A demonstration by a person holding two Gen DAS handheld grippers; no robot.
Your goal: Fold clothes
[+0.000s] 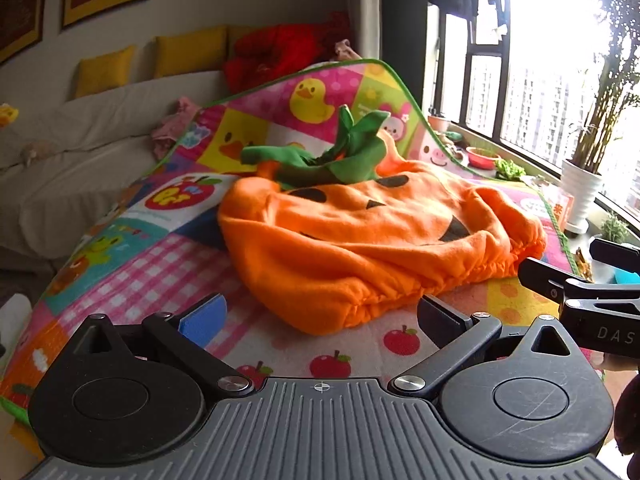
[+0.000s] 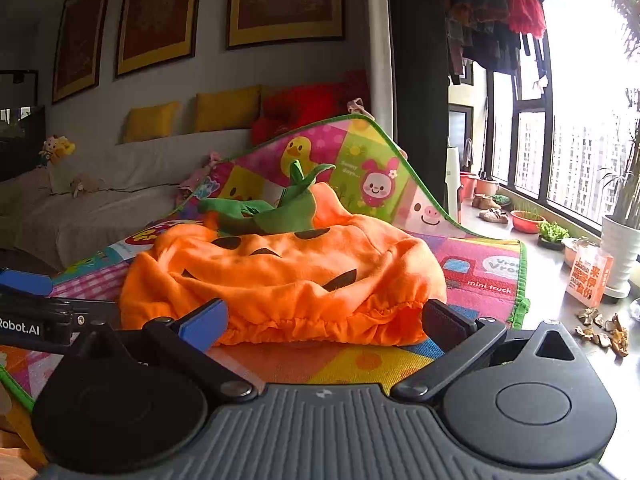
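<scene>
Item: costume (image 2: 280,276), orange fleece pumpkin with green collar (image 2: 264,212). Lies crumpled on the mat (image 2: 480,272), hem (image 2: 320,326) facing both tools. Left gripper (image 1: 320,320) and right gripper (image 2: 324,322): jaws spread, nothing held, just short of the hem. Handling, judged: soft, light, bulky, non-slip, not fragile. Best hold: gathered elastic hem, at its two ends.

A home living room. A white sofa (image 2: 100,200) with yellow cushions (image 2: 226,108) sits at ten o'clock, framed pictures (image 2: 284,0) at twelve. Laundry (image 2: 500,20) hangs by the window (image 2: 580,120) at two o'clock.
</scene>
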